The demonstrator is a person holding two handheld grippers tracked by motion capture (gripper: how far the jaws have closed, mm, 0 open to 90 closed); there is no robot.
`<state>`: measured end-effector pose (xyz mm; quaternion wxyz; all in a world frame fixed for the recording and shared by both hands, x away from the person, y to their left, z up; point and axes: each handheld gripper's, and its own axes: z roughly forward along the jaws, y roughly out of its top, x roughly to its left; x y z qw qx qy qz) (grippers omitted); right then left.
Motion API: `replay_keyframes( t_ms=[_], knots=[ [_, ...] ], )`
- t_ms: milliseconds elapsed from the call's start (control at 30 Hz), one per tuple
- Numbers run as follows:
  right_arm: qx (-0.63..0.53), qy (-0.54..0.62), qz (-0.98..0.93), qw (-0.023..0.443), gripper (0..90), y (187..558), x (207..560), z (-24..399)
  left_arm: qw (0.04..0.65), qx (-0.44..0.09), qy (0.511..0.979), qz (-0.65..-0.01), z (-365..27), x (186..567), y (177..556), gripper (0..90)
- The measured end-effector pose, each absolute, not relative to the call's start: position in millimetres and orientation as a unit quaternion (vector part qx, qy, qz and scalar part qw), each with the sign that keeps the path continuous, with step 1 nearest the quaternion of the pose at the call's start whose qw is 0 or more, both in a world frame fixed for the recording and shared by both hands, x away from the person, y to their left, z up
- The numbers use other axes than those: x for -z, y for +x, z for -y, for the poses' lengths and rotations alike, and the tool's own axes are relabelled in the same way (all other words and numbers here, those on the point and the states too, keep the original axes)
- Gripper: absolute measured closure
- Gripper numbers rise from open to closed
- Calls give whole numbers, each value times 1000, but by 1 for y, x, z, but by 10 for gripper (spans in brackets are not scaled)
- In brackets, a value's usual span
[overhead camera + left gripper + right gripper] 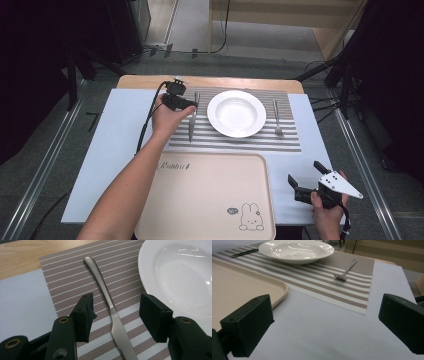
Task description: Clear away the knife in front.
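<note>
A silver knife [192,122] [105,290] lies on the striped placemat [235,140], left of a white deep plate [236,113] [180,277]. My left gripper [189,104] [116,302] is open and held low over the knife, one jaw on each side of it near where handle meets blade, neither touching it. A fork [276,119] [344,271] lies on the mat right of the plate. My right gripper [304,171] [324,315] is open and empty above the pale sheet at the table's front right corner.
A beige tray [210,195] [242,287] with a rabbit drawing lies at the front centre, bare inside. A pale blue sheet [115,150] covers most of the wooden table. Black stands and cables surround the table on the floor.
</note>
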<state>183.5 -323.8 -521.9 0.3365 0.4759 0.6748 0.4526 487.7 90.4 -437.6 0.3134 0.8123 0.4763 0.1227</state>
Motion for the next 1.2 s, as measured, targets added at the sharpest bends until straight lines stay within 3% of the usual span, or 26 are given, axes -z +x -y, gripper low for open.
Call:
replay_keyframes(
  t_ms=[367,1200],
  knots=[
    [-452,476,-675,336,0,184,522,324,275,-90,817,-499,-86,447,508,561],
    [-446,475,-679,339,0,185,522,322,219,-77,845,-482,-63,473,515,677]
  ],
)
